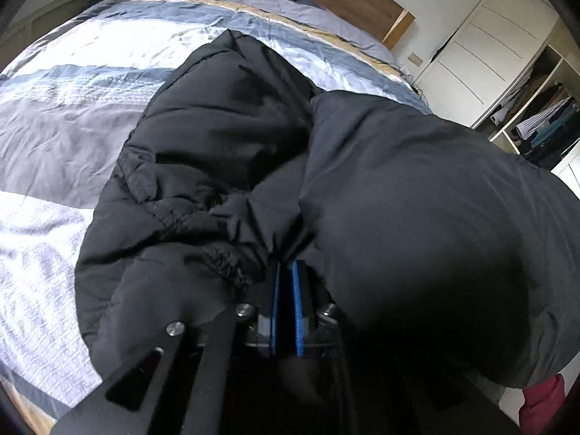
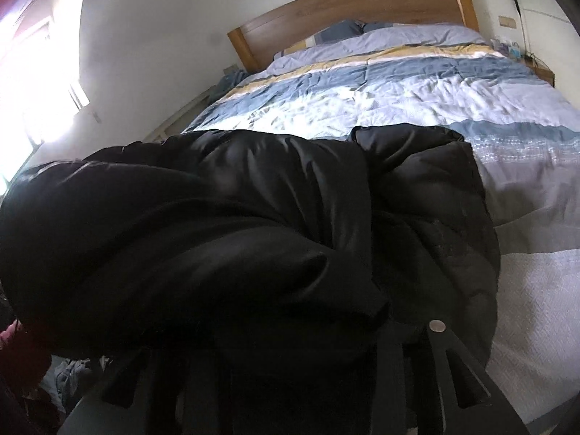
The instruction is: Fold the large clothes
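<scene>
A large black padded jacket (image 1: 224,137) lies bunched on the striped bed cover (image 1: 72,116). My left gripper (image 1: 288,268) has its blue-padded fingers (image 1: 299,308) close together, clamped on a gathered fold of the jacket near an elastic cuff (image 1: 217,253). A puffy part of the jacket (image 1: 435,235) bulges at the right. In the right wrist view the jacket (image 2: 217,224) drapes over my right gripper and hides its fingers. Only the gripper's black frame (image 2: 446,362) shows.
The bed (image 2: 398,83) has a wooden headboard (image 2: 344,7) and pillows at the far end. A white wardrobe (image 1: 482,43) and open shelves with clothes (image 1: 543,127) stand at the right. A bright window (image 2: 29,72) is at the left. A red garment (image 1: 540,402) lies low right.
</scene>
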`<state>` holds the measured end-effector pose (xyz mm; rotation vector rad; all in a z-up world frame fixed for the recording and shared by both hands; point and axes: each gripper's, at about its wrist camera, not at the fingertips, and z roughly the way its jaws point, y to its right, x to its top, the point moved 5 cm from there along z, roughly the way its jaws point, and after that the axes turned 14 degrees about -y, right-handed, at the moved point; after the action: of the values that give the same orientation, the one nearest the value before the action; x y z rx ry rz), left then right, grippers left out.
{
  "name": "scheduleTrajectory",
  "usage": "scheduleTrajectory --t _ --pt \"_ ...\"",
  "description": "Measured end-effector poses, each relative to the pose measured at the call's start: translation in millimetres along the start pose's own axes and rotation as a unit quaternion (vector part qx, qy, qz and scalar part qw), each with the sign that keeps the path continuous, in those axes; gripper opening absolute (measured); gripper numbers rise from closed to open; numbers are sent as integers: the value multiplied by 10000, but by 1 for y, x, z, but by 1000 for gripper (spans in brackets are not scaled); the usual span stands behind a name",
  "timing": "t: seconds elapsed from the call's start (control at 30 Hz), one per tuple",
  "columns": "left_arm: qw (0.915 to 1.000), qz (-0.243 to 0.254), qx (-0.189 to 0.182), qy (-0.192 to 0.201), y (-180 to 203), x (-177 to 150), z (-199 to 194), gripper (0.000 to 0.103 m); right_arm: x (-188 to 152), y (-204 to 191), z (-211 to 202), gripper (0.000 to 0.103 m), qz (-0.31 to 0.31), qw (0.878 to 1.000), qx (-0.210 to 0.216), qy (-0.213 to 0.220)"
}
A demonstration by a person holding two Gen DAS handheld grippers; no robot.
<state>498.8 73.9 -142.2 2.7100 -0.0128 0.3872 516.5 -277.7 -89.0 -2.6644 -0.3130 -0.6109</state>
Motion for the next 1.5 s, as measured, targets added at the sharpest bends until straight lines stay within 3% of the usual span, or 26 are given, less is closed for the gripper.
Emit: scheduleTrajectory --t 0.23,0.5,0.57,0.6,0.73,0.87,1.0,1.17,1.37,1.5 --pt "9997 -55 222 -58 3 -25 -20 8 -19 -3 -11 62 -80 9983 -546 -161" --pt "9997 -190 166 -56 -8 -81 -62 8 -47 2 -20 69 -12 9952 -947 -256" --pt "9995 -233 205 -47 -14 -95 -72 8 -52 3 -23 84 -64 9939 -1069 -273" --pt "9994 -269 208 -38 -16 -101 -77 8 -54 3 -24 87 -86 9934 -1111 -285" --pt "9989 -365 284 -1 -14 -114 -90 8 -68 9 -26 88 -169 9907 -1289 -399" --pt "9985 -371 395 84 -17 -129 -113 8 -82 16 -41 88 -80 9928 -1139 -364" --pt "9983 -350 376 272 -8 -107 -131 8 -71 5 -79 88 -35 9966 -820 39" --pt "9970 -179 280 704 29 -46 -155 28 -15 -37 -111 88 -211 9972 -421 589" --pt "9962 162 108 852 74 13 -145 30 50 -90 -84 88 -655 9960 -200 571" --pt "9962 425 -10 757 98 31 -111 32 58 -103 -49 88 -906 9952 -156 327"
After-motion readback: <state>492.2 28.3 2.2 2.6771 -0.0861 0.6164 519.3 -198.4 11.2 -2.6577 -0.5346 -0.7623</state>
